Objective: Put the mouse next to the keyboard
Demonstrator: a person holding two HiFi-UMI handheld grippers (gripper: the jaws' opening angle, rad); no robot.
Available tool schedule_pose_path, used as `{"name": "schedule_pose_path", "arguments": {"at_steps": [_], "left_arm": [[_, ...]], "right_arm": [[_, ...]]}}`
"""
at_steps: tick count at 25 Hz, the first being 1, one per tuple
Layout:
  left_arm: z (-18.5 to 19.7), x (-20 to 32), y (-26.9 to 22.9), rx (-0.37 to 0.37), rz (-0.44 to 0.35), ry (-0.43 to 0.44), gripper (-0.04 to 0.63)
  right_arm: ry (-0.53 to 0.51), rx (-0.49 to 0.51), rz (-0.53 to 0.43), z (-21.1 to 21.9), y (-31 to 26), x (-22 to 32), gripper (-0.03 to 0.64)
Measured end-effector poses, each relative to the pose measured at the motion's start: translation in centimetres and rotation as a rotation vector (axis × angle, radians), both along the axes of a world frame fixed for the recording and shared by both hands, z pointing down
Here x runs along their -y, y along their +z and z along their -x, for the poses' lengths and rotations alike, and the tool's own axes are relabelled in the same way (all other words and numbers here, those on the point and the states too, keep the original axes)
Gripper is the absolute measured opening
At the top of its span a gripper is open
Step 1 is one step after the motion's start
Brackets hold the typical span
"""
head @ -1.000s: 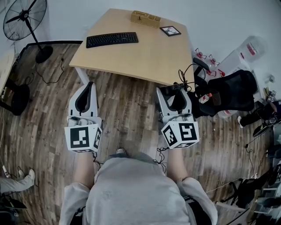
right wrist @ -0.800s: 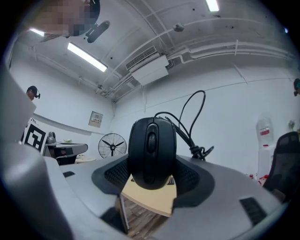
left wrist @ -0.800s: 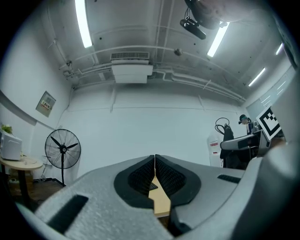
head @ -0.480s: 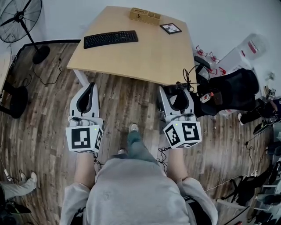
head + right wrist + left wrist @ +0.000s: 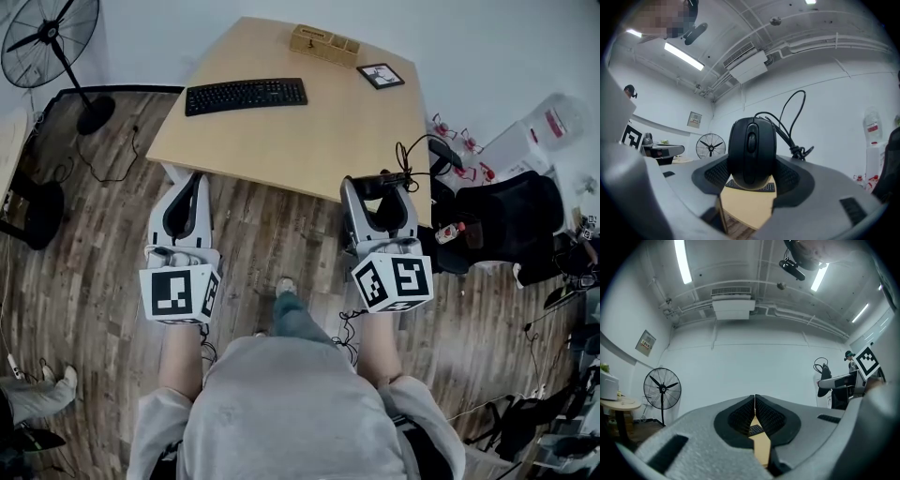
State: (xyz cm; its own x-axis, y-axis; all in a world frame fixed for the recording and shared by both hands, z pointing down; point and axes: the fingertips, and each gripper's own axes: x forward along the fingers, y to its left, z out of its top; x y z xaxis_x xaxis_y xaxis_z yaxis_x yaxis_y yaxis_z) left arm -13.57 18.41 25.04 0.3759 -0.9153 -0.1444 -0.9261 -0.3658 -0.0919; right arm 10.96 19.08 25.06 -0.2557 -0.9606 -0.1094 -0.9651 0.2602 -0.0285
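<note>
The person has taken a step toward the desk (image 5: 319,131). A moment ago both grippers hung over the wooden floor well short of it; now the tips of the right gripper (image 5: 379,186) are level with the desk's near edge, with one foot out in front. The right gripper's jaws are clamped on the black mouse (image 5: 751,151), which stands between the ribbed pads with its wheel end up, its cable (image 5: 788,119) looping away above it. The left gripper (image 5: 190,184) carries nothing. Its jaws are pressed together and it hangs just short of the desk's edge. The keyboard (image 5: 246,96) lies ahead of the right jaws and off to their left, across a broad bare stretch of desk, so the mouse is well apart from it. I'd judge the carry only partly done: the step has closed the gap to the desk, but the reach toward the keyboard's right end and the setting down are not yet made. The loose cable could catch on the desk edge.
</note>
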Motion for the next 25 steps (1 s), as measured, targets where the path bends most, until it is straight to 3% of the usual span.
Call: {"name": "schedule_pose_path", "arguments": {"at_steps": [25], "left_arm": [[-7.5,14.9,-1.2,0.010,-0.019,-0.101,0.011]], "right_arm": [[-0.138,0.015,0.000,-6.1,-0.4,17.9,0.256]]}}
